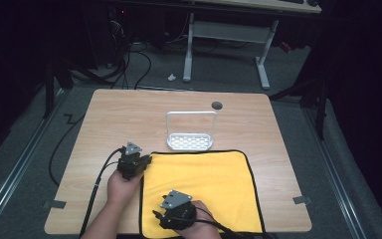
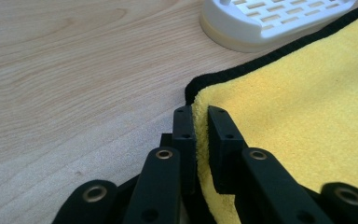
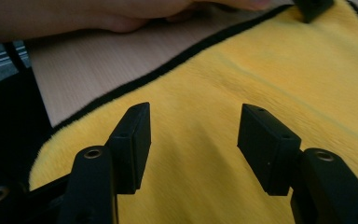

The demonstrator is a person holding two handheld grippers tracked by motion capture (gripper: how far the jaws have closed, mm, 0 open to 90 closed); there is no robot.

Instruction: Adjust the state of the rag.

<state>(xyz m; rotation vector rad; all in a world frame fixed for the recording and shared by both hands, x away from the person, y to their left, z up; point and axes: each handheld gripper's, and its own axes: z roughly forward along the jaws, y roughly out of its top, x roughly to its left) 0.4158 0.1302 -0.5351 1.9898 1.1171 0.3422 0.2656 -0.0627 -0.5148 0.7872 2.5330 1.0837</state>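
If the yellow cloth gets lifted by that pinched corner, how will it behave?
Probably floppy: the yellow cloth lies flat, and the left gripper pinches a thin fold. It looks light, so the rest should drape and drag. The plush nap likely resists slipping.

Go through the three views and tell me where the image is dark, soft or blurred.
High view: the table and yellow cloth are evenly lit, the room around them falls to near black. Left gripper view: the cloth edge at the left gripper is sharp, the white rack slightly soft. Right gripper view: the cloth looks smeared beyond the right gripper, and the lower left corner is dark.
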